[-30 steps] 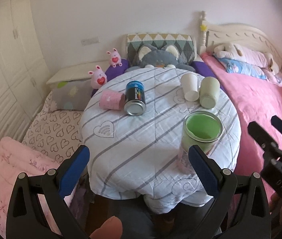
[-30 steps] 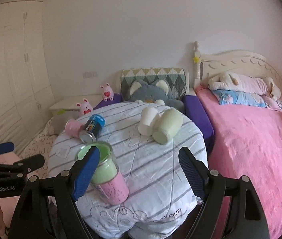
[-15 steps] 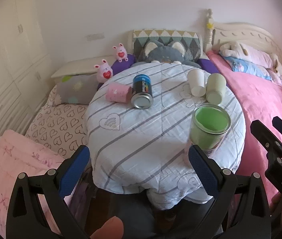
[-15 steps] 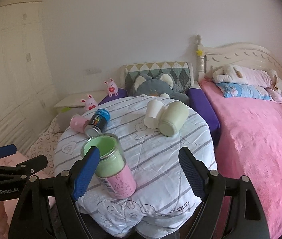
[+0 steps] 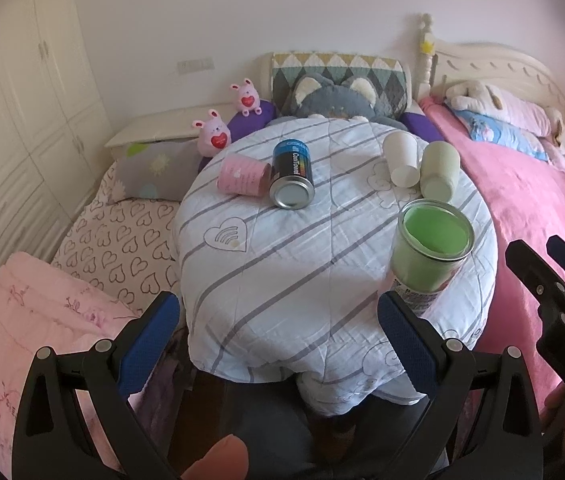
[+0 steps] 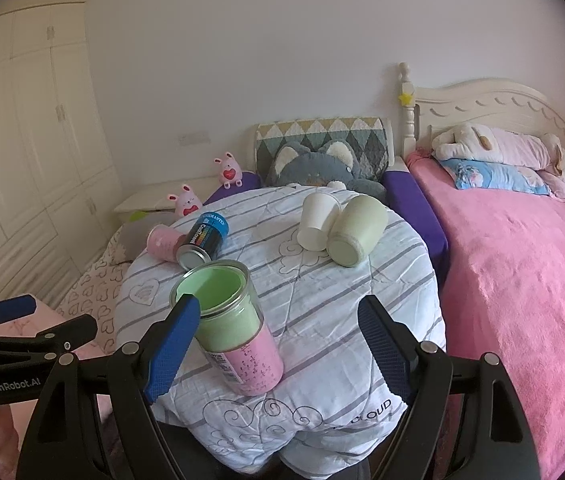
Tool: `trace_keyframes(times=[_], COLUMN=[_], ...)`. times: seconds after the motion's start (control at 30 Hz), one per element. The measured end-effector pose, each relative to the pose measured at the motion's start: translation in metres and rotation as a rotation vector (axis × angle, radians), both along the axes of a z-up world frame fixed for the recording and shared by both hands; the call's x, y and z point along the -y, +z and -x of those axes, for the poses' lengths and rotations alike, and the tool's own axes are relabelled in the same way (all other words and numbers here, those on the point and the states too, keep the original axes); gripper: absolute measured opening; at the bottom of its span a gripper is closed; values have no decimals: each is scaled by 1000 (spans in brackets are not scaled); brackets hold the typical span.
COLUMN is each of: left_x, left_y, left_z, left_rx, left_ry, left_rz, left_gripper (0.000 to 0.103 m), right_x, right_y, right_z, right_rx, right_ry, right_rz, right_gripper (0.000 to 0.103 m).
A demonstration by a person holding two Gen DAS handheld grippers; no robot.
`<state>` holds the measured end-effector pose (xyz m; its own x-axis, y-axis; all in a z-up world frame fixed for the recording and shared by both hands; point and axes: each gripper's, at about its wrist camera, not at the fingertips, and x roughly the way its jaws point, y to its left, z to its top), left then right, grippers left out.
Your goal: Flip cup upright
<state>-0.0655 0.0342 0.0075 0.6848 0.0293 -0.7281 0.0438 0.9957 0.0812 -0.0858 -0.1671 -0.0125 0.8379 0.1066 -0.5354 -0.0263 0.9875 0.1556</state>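
Note:
A round table under a striped white cloth (image 5: pixel 282 264) (image 6: pixel 362 304) holds several cups lying on their sides: a white paper cup (image 5: pixel 401 160) (image 6: pixel 316 220), a pale green cup (image 5: pixel 438 174) (image 6: pixel 356 234) and a pink cup (image 5: pixel 244 174) (image 6: pixel 162 242). A blue can (image 5: pixel 292 174) (image 6: pixel 202 240) lies next to the pink cup. A green-and-pink jar (image 5: pixel 428 248) (image 6: pixel 226 320) stands upright near the front edge. My left gripper (image 5: pixel 278 340) and right gripper (image 6: pixel 278 344) are both open and empty, held short of the table's near edge.
A pink bed (image 6: pixel 522 272) lies to the right of the table. A heart-print mattress (image 5: pixel 122 240) and pink quilt (image 5: pixel 22 340) lie to the left. Plush toys (image 5: pixel 332 98) and a diamond-pattern cushion sit behind the table against the wall.
Both grippers have drawn back and risen slightly, so the table sits farther off in both views. Nothing on the table has moved.

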Motion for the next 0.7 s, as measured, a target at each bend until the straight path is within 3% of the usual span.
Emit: trace_keyframes(times=[0.7], left_x=[-3], left_y=[0], left_z=[1], left_rx=[-2], left_ry=[27], left_rz=[-11], left_gripper=[101], right_x=[-6], right_y=[-2], right_z=[-5], right_rx=[-18], right_ry=[20], right_rz=[0], right_gripper=[83])
